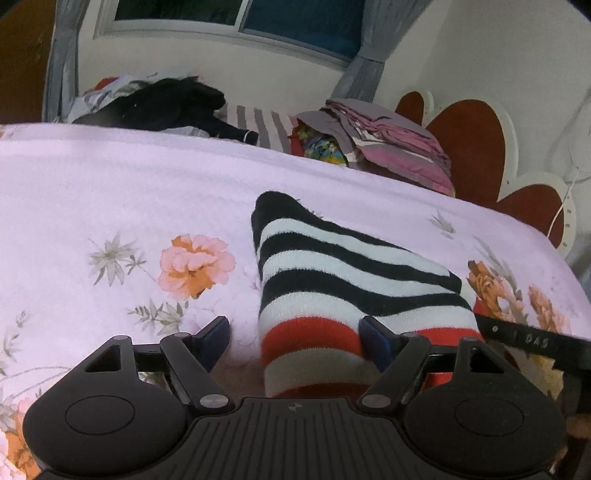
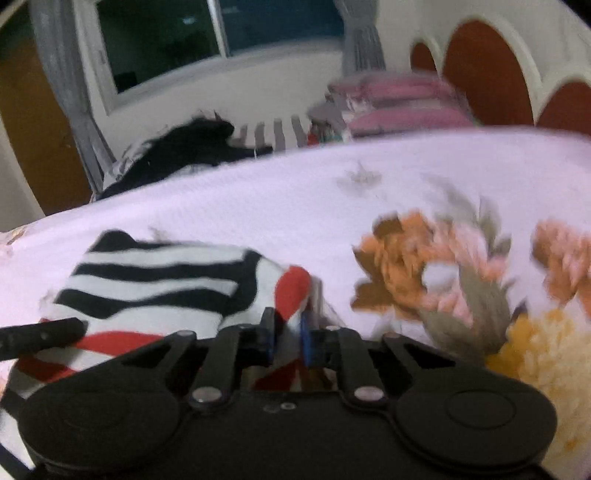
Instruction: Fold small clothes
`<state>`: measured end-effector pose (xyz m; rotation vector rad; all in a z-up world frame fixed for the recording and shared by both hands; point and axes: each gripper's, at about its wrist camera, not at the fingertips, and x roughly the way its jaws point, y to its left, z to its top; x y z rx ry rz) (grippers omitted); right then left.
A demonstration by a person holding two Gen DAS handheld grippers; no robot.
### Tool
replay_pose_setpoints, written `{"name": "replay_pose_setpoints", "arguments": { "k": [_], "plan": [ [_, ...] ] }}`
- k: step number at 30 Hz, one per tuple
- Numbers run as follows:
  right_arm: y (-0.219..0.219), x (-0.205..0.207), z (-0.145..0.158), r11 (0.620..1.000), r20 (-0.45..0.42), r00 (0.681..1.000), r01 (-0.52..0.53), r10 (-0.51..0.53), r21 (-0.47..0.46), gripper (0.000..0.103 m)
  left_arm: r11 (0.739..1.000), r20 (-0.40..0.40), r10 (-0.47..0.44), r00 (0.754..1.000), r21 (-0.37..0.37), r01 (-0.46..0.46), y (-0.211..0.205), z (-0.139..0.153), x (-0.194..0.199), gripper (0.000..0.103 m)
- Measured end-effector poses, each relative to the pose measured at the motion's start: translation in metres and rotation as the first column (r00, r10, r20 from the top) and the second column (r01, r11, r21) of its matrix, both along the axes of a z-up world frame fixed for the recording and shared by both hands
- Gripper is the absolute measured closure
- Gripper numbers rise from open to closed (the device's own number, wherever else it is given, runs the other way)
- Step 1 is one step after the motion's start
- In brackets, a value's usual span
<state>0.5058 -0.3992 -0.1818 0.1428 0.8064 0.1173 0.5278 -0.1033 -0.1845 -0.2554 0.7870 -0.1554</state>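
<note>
Item: black, white and red striped knitted garment (image 1: 332, 280), lying on a pale pink bed cover printed with orange and peach flowers (image 1: 110, 192). In the left wrist view it fills the centre and lower centre of the frame, black-and-white bands toward the top, red-and-white bands at the bottom. In the right wrist view it sits at lower left (image 2: 159, 280), with a red tip raised at centre frame.

Left gripper (image 1: 295, 336): black frame, blue-padded fingers spread wide at the bottom of the frame. The red-striped end of the garment lies between them; the right-hand finger (image 1: 375, 341) sits over the fabric, the left-hand one over bare cover.

Right gripper (image 2: 288, 338): fingers drawn close together, pinching a fold of the garment's red-and-white edge at lower centre of its view. This view is motion-blurred.

Background, upper part of both frames: dark heap of clothing (image 1: 173, 103) at upper left; stack of folded pink and grey fabric (image 1: 388, 140) at upper right; grey curtains (image 1: 62, 55) beside a dark window (image 1: 240, 14); white scalloped headboard with rust-brown panels (image 1: 469, 144) at far right.
</note>
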Motion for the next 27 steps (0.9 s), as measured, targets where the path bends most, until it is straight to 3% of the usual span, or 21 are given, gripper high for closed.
{"name": "replay_pose_setpoints", "arguments": {
  "k": [4, 7, 13, 16, 20, 27],
  "plan": [
    [-0.006, -0.009, 0.014, 0.999, 0.025, 0.999, 0.036, -0.036, 0.021, 0.073, 1.0, 0.017, 0.013, 1.0, 0.01, -0.014, 0.0, 0.011, -0.003, 0.026],
    [-0.009, -0.021, 0.033, 0.996, 0.074, 0.995, 0.058, -0.062, 0.066, 0.069, 1.0, 0.028, 0.005, 1.0, -0.013, -0.005, 0.0, 0.02, -0.009, 0.026],
    [0.022, -0.036, 0.043, 0.996, 0.098, 0.991, -0.089, 0.088, 0.008, 0.073, 0.998, 0.034, -0.06, 0.998, 0.028, 0.059, -0.014, 0.022, -0.023, 0.026],
    [0.027, -0.033, 0.023, 0.993, 0.025, 0.995, -0.098, 0.1, -0.065, 0.075, 0.998, -0.001, -0.061, 0.998, 0.028, 0.061, -0.012, 0.011, -0.022, 0.026],
    [0.032, -0.035, 0.021, 0.986, 0.032, 0.992, -0.119, 0.124, -0.119, 0.074, 0.997, -0.001, -0.064, 0.998, 0.041, 0.064, -0.012, 0.01, -0.024, 0.026],
    [0.035, -0.062, 0.047, 0.988, 0.061, 0.989, -0.132, 0.137, -0.085, 0.072, 0.995, 0.008, -0.071, 0.997, 0.065, 0.071, -0.015, 0.027, -0.041, 0.026]
  ]
}}
